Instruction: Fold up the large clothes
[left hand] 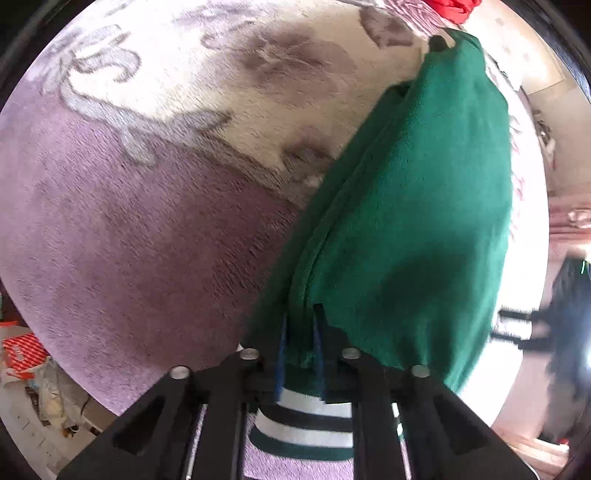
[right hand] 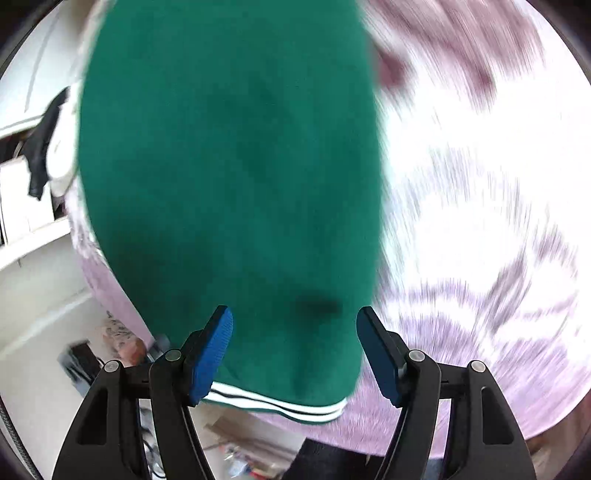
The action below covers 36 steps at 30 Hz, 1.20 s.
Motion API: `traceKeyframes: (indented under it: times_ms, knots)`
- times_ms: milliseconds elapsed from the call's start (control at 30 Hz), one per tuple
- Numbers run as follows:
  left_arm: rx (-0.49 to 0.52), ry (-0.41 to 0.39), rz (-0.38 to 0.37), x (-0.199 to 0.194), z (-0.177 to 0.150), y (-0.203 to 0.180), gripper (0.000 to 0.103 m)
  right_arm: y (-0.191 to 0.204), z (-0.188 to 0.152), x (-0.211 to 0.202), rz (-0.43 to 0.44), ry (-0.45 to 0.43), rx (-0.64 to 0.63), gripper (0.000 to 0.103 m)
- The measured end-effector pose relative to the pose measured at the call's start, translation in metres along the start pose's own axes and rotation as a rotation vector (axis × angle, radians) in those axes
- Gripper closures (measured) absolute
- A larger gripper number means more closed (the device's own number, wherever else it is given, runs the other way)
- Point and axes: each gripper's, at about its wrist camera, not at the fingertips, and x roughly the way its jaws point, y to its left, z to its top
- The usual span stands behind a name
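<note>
A large green garment [left hand: 413, 206] with a white-and-dark striped hem [left hand: 306, 424] lies over a lilac and cream plush blanket [left hand: 129, 236]. My left gripper [left hand: 300, 339] is shut on a bunched edge of the green garment near the hem, and the cloth stretches away up and to the right. In the right wrist view the same green garment [right hand: 229, 177] fills the middle, its striped hem [right hand: 280, 406] close to the camera. My right gripper [right hand: 295, 325] is open, its blue pads [right hand: 214, 350] on either side of the cloth and holding nothing. This view is motion-blurred.
A red cloth [left hand: 452, 7] lies at the blanket's far edge. Clutter and red packaging [left hand: 22, 354] sit on the floor at the left. White shelving with a dark cloth [right hand: 40, 147] stands to the left of the bed. The blanket [right hand: 480, 221] spreads to the right.
</note>
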Motion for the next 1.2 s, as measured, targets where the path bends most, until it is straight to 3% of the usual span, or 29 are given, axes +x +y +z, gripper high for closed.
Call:
traceKeyframes:
  times_ms: [67, 200, 333, 433, 500, 700, 767, 867, 933, 1100, 1200]
  knots:
    - [-0.036, -0.024, 0.019, -0.005, 0.004, 0.009, 0.095, -0.021, -0.016, 0.020, 0.030, 0.025, 0.046, 0.031]
    - [-0.044, 0.034, 0.034, 0.001, 0.002, 0.012, 0.090, -0.033, -0.034, 0.032, 0.061, 0.043, 0.055, 0.031]
    - [0.009, 0.068, 0.097, -0.038, 0.003, -0.030, 0.090, -0.046, -0.040, 0.014, 0.130, 0.053, 0.063, 0.031]
    - [0.045, 0.028, 0.098, -0.067, 0.017, -0.063, 0.081, -0.056, -0.033, -0.015, 0.177, 0.012, 0.050, 0.031]
    - [0.108, -0.032, 0.073, -0.076, 0.039, -0.097, 0.069, -0.063, -0.024, -0.036, 0.204, -0.017, 0.035, 0.031]
    - [0.237, -0.161, -0.009, -0.028, 0.146, -0.168, 0.068, -0.070, 0.017, -0.056, 0.168, -0.123, 0.022, 0.031]
    - [0.267, -0.130, -0.005, 0.013, 0.181, -0.181, 0.068, -0.070, 0.027, -0.060, 0.153, -0.159, 0.031, 0.031]
    - [0.300, -0.067, 0.058, 0.066, 0.209, -0.178, 0.065, -0.058, 0.045, -0.064, 0.136, -0.206, 0.005, 0.032]
    - [0.314, -0.045, 0.009, 0.075, 0.218, -0.166, 0.064, -0.054, 0.043, -0.067, 0.103, -0.225, -0.009, 0.032]
    - [0.316, 0.018, -0.047, 0.029, 0.201, -0.140, 0.066, -0.060, 0.016, -0.057, 0.118, -0.197, 0.077, 0.032]
    - [0.317, 0.068, -0.105, -0.004, 0.166, -0.106, 0.052, -0.068, -0.015, -0.053, 0.144, -0.173, 0.133, 0.032]
